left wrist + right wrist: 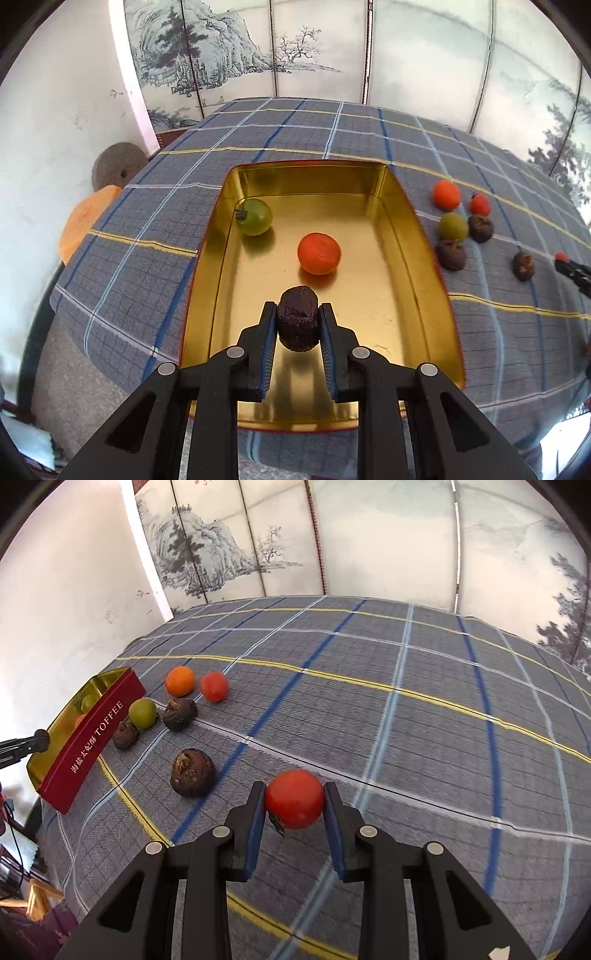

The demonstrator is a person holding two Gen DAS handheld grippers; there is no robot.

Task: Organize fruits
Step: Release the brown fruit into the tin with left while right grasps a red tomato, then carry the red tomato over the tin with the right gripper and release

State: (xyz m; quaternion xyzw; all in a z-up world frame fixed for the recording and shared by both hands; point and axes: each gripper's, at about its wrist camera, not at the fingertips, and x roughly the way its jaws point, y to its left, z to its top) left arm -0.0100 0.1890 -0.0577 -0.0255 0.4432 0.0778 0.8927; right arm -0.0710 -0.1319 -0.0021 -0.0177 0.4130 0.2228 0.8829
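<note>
Left gripper [298, 321] clamps a brown fruit [298, 318]; right gripper [294, 800] clamps a red tomato [294, 798]

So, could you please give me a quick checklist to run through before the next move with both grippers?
1. Left gripper clamped on the dark brown fruit: ok.
2. That fruit is over the gold tin: ok.
3. Landing spot clear of the orange fruit and the green tomato: ok.
4. Right gripper clamped on the red tomato: ok.
5. Red tomato lifted off the cloth: cannot tell.
</note>
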